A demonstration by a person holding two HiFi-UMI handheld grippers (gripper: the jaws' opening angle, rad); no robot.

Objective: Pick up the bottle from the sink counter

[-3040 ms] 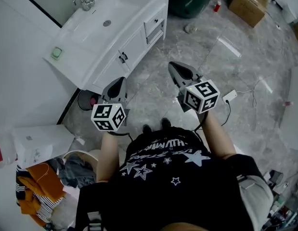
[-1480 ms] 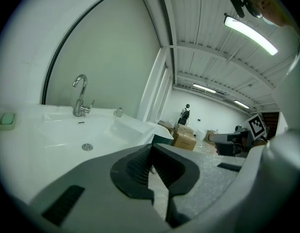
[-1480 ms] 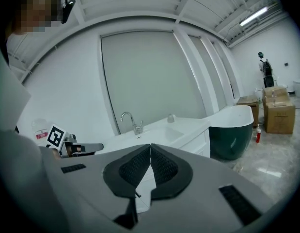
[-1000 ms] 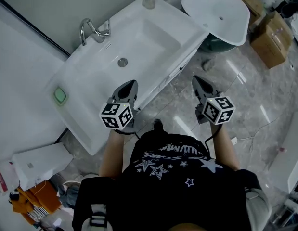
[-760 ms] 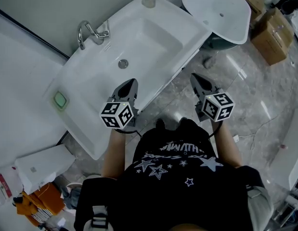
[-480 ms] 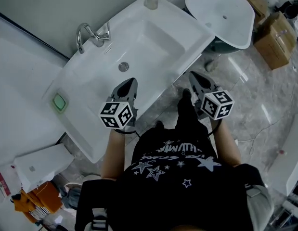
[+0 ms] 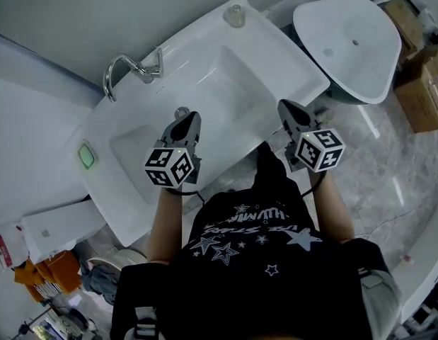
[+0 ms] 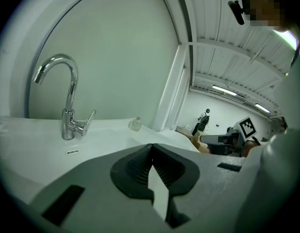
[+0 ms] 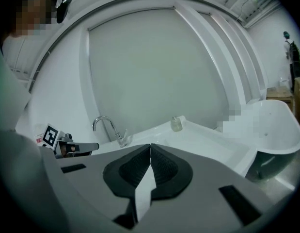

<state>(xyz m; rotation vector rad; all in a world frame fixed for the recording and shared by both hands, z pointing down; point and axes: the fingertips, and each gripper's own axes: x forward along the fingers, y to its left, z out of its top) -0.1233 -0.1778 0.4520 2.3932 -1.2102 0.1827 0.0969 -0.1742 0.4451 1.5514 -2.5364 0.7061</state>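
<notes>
Head view: the bottle (image 7: 235,15) is seen at 12 o'clock on the sink counter's (image 7: 289,66) far corner. Left gripper view: the left gripper (image 8: 151,149) is held with jaws pressed together, empty. Right gripper view: the right gripper (image 9: 150,148) is likewise closed on nothing, with the bottle at 1 o'clock.

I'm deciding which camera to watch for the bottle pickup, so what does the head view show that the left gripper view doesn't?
Only the head view: the sink drain, a green square object at the left end of the counter, and the marker cube on the left gripper. Only the left gripper view: its own jaws, shut with nothing between them, ceiling strip lights, and a distant standing person. Both: the faucet, the small clear bottle on the counter's far corner, and the right gripper.
</notes>
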